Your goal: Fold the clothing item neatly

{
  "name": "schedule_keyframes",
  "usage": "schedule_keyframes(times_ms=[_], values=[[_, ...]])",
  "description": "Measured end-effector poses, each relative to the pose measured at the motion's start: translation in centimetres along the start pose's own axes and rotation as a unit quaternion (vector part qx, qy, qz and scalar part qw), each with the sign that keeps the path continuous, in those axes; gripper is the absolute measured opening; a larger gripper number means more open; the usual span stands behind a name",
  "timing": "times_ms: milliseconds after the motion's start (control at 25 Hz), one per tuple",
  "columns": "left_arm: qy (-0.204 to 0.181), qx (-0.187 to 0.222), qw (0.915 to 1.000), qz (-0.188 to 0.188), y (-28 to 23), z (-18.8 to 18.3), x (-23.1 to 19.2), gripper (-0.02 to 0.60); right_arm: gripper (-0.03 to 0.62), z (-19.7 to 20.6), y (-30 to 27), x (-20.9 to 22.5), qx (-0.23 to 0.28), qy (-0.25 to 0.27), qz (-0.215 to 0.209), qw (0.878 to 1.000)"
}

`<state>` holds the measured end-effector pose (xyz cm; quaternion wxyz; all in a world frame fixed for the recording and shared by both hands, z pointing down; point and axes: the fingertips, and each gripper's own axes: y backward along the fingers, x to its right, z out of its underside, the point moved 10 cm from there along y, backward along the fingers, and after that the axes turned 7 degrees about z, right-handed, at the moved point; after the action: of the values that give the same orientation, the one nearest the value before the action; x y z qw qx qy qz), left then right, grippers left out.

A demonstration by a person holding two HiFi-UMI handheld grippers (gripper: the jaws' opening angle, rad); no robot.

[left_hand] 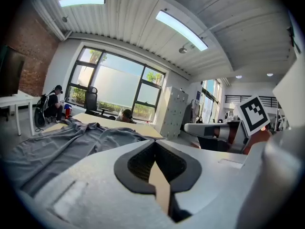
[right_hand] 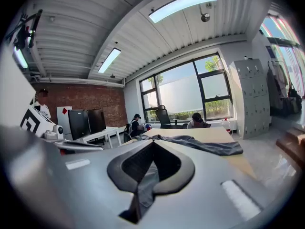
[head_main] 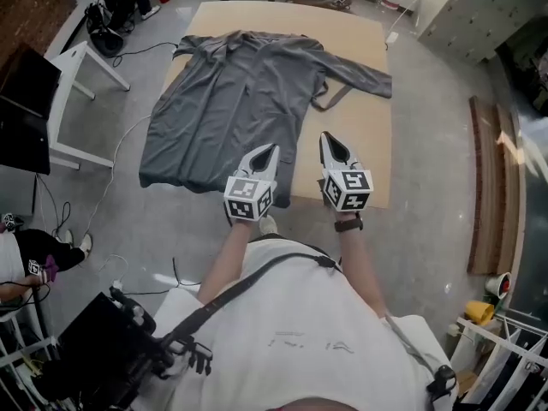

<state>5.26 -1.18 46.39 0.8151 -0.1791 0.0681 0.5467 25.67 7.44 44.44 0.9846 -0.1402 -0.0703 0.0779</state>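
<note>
A grey long-sleeved garment [head_main: 240,101] lies spread flat on the tan desk [head_main: 364,152], collar at the far end and hem at the near edge. One sleeve reaches out to the right and the other is bunched at the far left corner. The left gripper [head_main: 272,149] is clenched, tips together on nothing. The right gripper [head_main: 328,137] is likewise clenched just to its right. Both hover near the hem. The left gripper covers part of the hem. A grey patch shows behind the right gripper's tips; cloth or floor, I cannot tell.
</note>
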Motion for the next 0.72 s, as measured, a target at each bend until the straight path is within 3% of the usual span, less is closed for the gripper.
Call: schedule_keyframes(times_ms=[120, 320, 480, 720], values=[[-0.029, -0.015, 0.9994, 0.010, 0.7, 0.3, 3.1, 0.000, 0.005, 0.7, 2.3, -0.1, 0.002, -0.028, -0.017, 0.999], [-0.046, -0.058, 0.9972, -0.013, 4.1, 3.0, 6.5, 0.000, 0.005, 5.0, 6.2, -0.2, -0.027, -0.065, -0.046, 0.996], [-0.052, -0.079, 0.9950, -0.032, 6.6, 4.1, 7.7, 0.000, 0.005, 7.4, 7.2, -1.1, -0.050, -0.033, -0.060, 0.996], [-0.051, -0.064, 0.9951, -0.056, 8.2, 3.8, 6.9, 0.000, 0.005, 6.9, 7.5, -3.0, -0.049, -0.004, -0.082, 0.995]])
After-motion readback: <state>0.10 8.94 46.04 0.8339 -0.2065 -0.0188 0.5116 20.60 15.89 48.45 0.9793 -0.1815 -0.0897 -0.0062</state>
